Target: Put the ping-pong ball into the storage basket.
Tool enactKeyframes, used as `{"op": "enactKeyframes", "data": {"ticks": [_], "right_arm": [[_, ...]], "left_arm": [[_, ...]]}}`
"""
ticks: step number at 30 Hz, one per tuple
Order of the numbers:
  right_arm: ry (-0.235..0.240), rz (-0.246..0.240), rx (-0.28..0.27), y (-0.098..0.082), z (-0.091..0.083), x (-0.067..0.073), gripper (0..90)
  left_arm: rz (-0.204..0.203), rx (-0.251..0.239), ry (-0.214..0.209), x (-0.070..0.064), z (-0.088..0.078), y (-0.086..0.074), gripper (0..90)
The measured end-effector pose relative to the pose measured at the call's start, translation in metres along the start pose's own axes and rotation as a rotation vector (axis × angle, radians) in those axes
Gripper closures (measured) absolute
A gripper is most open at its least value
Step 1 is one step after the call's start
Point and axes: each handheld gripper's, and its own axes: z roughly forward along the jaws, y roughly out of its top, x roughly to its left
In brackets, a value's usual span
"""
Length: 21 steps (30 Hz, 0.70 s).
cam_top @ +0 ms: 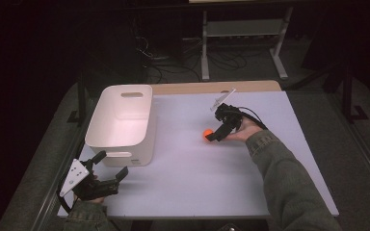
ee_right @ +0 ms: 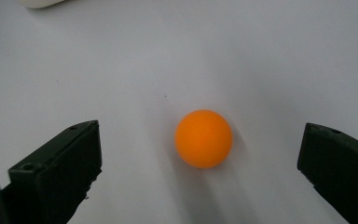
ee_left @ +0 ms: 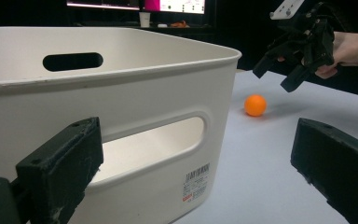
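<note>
on the table [cam_top: 212, 168], one orange ball [cam_top: 205, 134]

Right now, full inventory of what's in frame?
ball: 1, orange, on the table right of the bin, between the right gripper's open jaws, untouched
bin: 1, white, handle slots, left part of the table, nothing seen inside
table: 1, pale top
shelf frame: 1, white, floor behind the table
right gripper: 1, black, open, over the ball
left gripper: 1, black, open, near the bin's front corner
sleeve: 1, green, right forearm
</note>
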Motion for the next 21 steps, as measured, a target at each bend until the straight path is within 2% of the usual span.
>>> {"op": "enactKeyframes", "data": {"ticks": [21], "right_arm": [[0.035,-0.007,0.060,-0.003,0.012,-0.006,0.2]], "left_arm": [[0.001,0.001,0.001,0.000,0.000,0.000,1.7]]}}
